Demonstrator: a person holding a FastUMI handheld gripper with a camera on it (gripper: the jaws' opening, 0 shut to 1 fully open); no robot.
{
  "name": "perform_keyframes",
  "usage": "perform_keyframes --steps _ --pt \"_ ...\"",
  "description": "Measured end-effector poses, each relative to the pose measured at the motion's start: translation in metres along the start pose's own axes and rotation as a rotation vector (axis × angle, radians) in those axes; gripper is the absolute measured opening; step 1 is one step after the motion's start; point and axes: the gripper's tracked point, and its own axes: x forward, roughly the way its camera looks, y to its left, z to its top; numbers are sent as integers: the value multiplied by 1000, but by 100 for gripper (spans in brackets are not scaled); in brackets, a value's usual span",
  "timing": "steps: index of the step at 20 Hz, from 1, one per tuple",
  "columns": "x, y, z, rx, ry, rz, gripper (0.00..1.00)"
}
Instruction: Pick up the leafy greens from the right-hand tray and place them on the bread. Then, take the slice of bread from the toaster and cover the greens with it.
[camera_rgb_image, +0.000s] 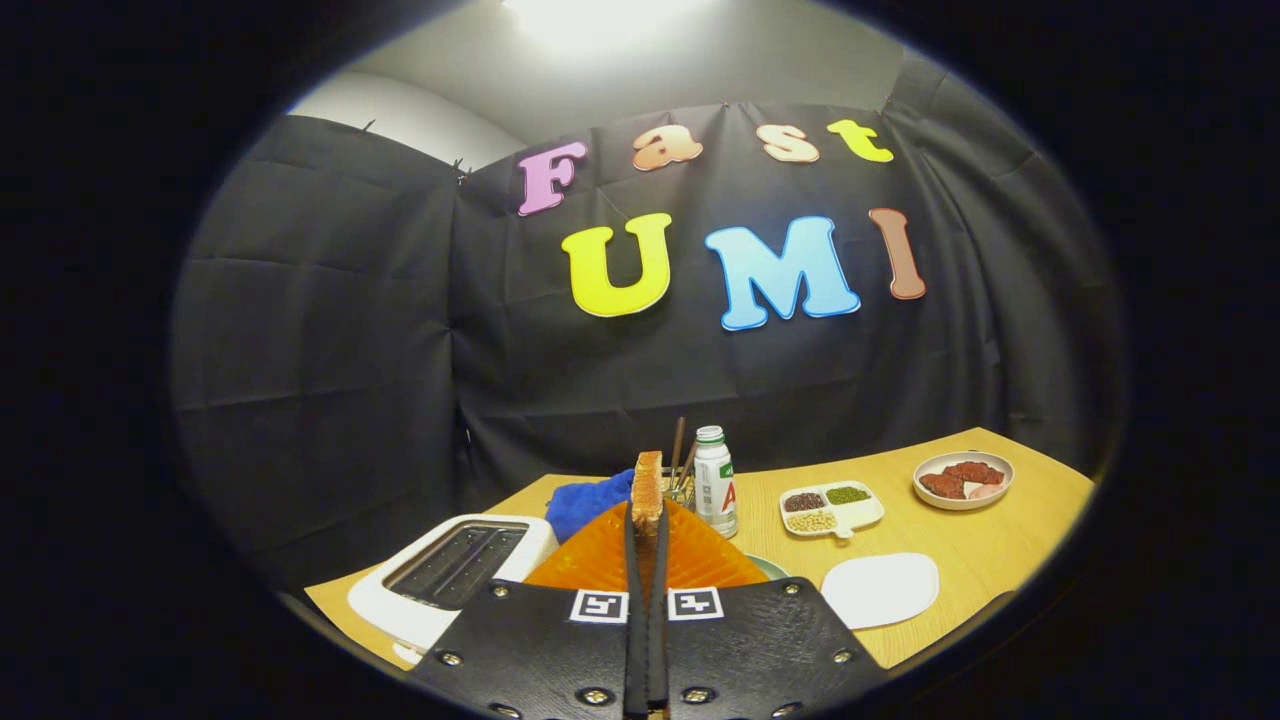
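My gripper (647, 510) is shut on a slice of toasted bread (647, 485), held upright and edge-on between the fingers, lifted above the table. The white toaster (450, 575) stands just left of the fingers with its two slots empty. A rim of a greenish plate (768, 566) peeks out just right of the fingers; what lies on it is hidden behind the gripper. A flat white tray (880, 590) sits to the right of the fingers with nothing on it.
A blue cloth (588, 502) lies behind the toaster. A small white bottle (715, 482) and a holder with sticks (680, 470) stand beyond the bread. A divided dish of beans (830, 508) and a bowl of meat (962, 480) sit further right on the wooden table (1000, 540).
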Motion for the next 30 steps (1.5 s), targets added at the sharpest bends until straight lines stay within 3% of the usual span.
perform_keyframes --steps 6,13,18,20,23,24,25,26,30 --pt "36 3 -51 27 72 11 0" --pt "58 12 -74 86 65 26 0" --pt "66 -9 -94 119 112 -16 0" --pt "66 -18 -99 99 130 -47 3" --pt "65 -35 -106 86 153 -103 17" --pt "65 -41 -109 87 161 -124 18" --pt "64 -48 -109 82 164 -148 28" --pt "64 -56 -110 78 168 -171 32" --pt "60 -76 -105 69 167 -216 32"
